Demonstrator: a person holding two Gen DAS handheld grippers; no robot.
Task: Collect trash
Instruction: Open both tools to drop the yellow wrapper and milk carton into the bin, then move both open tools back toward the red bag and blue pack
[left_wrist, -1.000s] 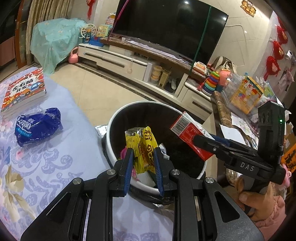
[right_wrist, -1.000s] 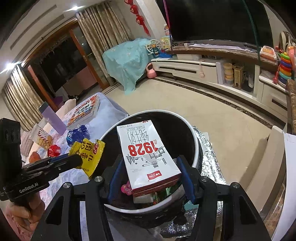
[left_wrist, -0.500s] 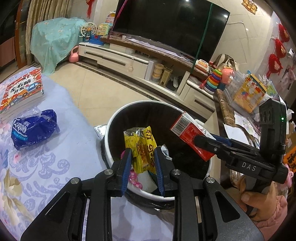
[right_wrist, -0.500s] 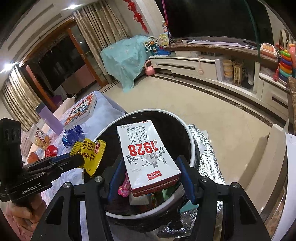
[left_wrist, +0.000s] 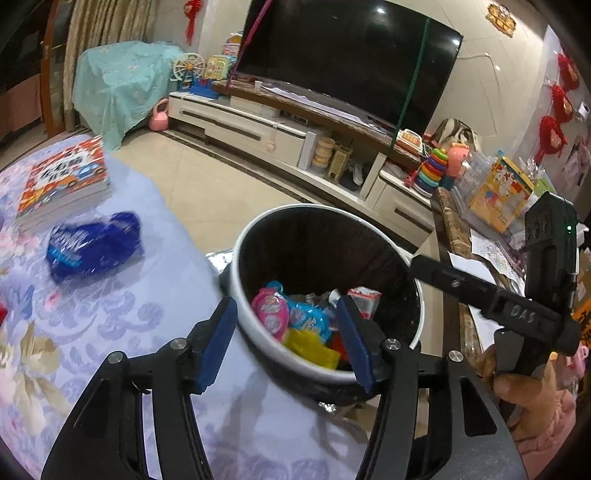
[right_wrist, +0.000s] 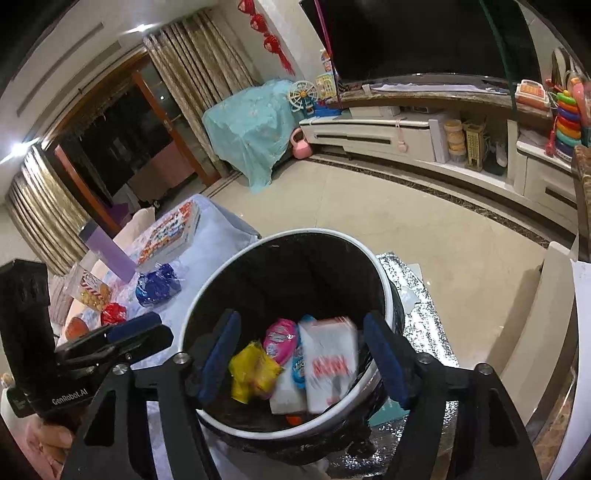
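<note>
Hovering over the trash bin (left_wrist: 242, 254), both grippers empty: left gripper (left_wrist: 286, 341) spread wide above the near rim, right gripper (right_wrist: 301, 358) likewise wide over the bin mouth, nothing between the fingers of either. Inside the bin: milk carton (right_wrist: 330, 363), blurred and apparently in mid-fall, lying at about 3 o'clock of the contents in the right wrist view; yellow snack wrapper (right_wrist: 253, 371) at about 9 o'clock beside it; pink packet (right_wrist: 280, 336) and a blue-and-white wrapper between them. Step in hand judged as the release into the bin, both loads deposited. Remaining on the floral cloth (left_wrist: 155, 280), at 9 to 10 o'clock from the bin: blue plastic packet (left_wrist: 94, 245) just in front of the book stack (left_wrist: 64, 184); in the right wrist view also a red wrapper (right_wrist: 113, 313) and a clear snack bag (right_wrist: 90, 290) near a purple bottle (right_wrist: 107, 251), well apart from the bin. Next move judged to call for lifting clear of the rim, swinging toward the cloth, and closing on the blue packet first as nearest item. Crinkly film likely to slip; a pinch at the bunched middle advised. Books and bottle probably not trash; cannot tell for certain.
</note>
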